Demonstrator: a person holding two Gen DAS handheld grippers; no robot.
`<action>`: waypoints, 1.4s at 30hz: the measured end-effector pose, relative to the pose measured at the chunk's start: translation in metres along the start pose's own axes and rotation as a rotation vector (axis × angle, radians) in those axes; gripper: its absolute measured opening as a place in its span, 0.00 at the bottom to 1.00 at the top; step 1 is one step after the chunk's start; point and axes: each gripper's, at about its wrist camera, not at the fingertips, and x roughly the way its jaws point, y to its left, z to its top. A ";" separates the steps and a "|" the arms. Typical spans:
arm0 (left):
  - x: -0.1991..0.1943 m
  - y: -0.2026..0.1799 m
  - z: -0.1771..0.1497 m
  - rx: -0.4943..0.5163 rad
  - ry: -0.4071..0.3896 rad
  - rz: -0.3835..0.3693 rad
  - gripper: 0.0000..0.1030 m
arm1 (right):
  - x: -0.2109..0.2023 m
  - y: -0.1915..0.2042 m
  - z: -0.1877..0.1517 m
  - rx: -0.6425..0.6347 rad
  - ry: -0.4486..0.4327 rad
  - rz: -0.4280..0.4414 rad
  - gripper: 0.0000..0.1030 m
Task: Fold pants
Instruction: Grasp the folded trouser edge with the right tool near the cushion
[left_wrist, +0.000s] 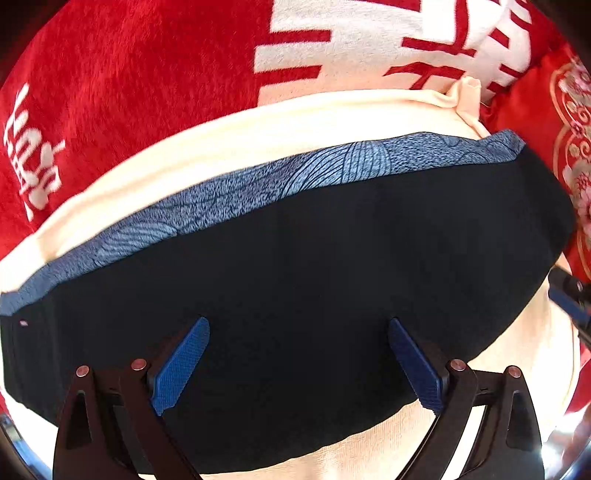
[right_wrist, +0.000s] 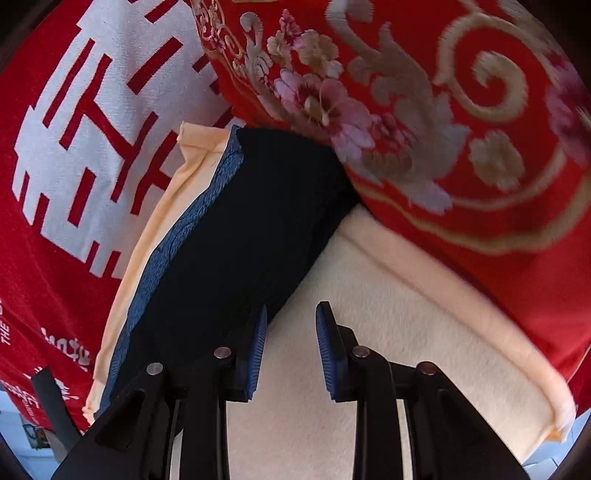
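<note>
Left wrist view shows me a red plush blanket (left_wrist: 122, 85) as the supporting surface, with a large white woven character block and smaller white lettering on it. Its pile is short and fuzzy. A cream fleece cloth (left_wrist: 258, 125) lies flat on the blanket, soft-napped, with a rolled hem. The pants (left_wrist: 314, 258) lie on the cream cloth as a folded, flat, oblong stack: matte black fabric with a blue band (left_wrist: 229, 192) printed in fine wave and scale lines along the far edge. A red embroidered cushion (right_wrist: 461, 122) with gold scrollwork and pink flowers sits at the right, its edge resting over the far right corner of the pants and the cream cloth.

I see the left hand-held gripper (left_wrist: 299, 325) spread wide above the black fabric, blue textured pads (left_wrist: 181, 365) clear of it. The right hand-held gripper (right_wrist: 291, 314) is parted with a narrow gap, over the cream cloth just beside the pants' right edge, holding nothing.
</note>
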 end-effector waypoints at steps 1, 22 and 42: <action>0.000 0.000 0.000 -0.006 -0.001 -0.001 0.95 | 0.004 0.001 0.006 -0.015 0.007 -0.006 0.21; 0.011 -0.006 0.012 -0.022 0.025 0.018 0.99 | 0.004 -0.001 -0.021 -0.095 0.163 0.133 0.40; 0.010 -0.008 0.016 -0.027 0.024 0.028 0.99 | 0.008 -0.022 -0.022 0.073 0.144 0.281 0.40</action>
